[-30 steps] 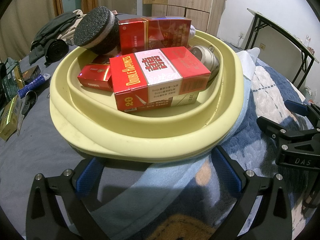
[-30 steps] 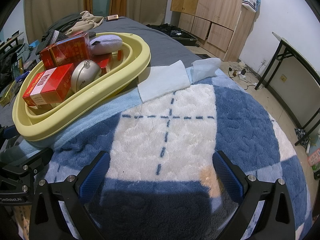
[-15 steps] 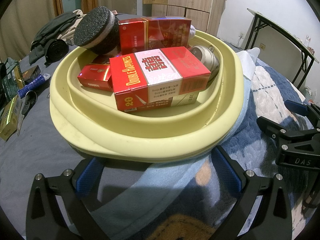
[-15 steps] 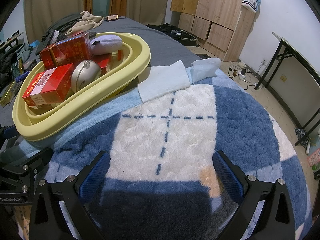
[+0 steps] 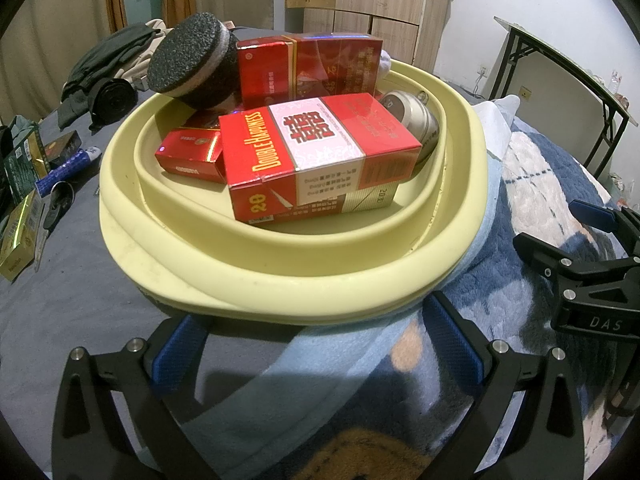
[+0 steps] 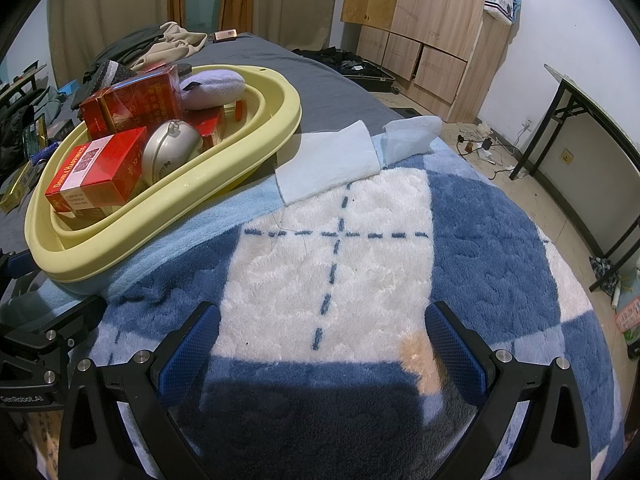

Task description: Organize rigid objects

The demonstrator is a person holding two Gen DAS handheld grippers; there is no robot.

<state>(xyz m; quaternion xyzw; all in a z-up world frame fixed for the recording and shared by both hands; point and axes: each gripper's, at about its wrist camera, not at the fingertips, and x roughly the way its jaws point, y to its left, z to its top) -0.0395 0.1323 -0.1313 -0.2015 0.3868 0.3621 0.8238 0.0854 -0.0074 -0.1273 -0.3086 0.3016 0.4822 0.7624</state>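
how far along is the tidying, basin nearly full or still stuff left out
Mostly done: the yellow basin already holds the red boxes, a silver tin and a black puck. Both grippers are open and empty. Loose boxes remain outside, left of the basin.

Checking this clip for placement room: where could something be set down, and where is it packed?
The blue and white blanket lies bare between the right gripper and the white cloths. The yellow basin is crowded with red boxes, a silver tin and a black sponge.
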